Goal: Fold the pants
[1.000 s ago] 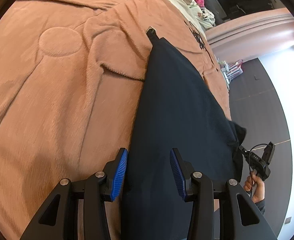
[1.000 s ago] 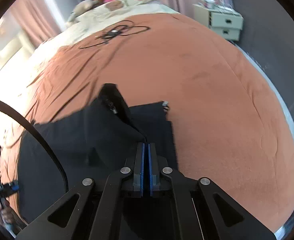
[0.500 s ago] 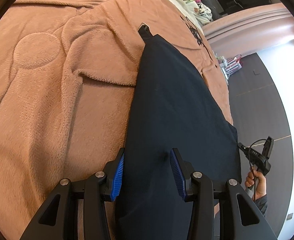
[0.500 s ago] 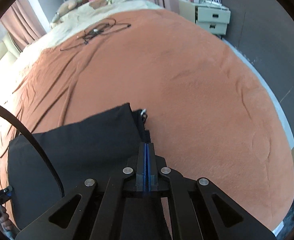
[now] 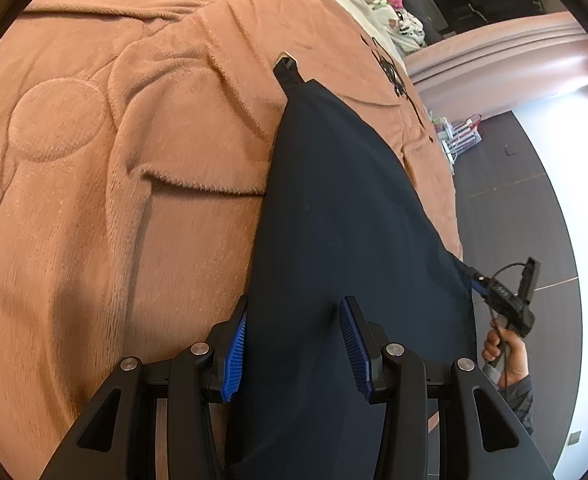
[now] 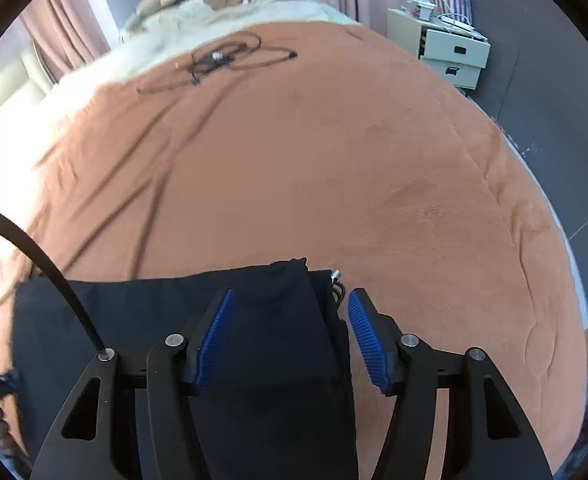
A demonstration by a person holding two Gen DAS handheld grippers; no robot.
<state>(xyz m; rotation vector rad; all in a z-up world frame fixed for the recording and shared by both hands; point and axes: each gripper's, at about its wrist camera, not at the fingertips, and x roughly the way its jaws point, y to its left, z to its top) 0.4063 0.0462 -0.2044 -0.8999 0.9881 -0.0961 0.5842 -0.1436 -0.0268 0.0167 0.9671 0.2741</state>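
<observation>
Having just opened, right hand-held gripper (image 6: 290, 336) released folded pants (image 6: 174, 320); left hand-held gripper (image 5: 294, 344) unclenched.

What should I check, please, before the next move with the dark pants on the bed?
1. Right tool has let go: ok; its jaws have just been opening and the pads stand clear of the cloth.
2. Left tool free: ok, open above the pants.
3. Folded layer lies flat on the lower one: ok in the right wrist view.
4. Edges lined up: cannot tell; the near part is hidden.
5. Cable clear of the pants: ok, it lies far up the blanket.
</observation>
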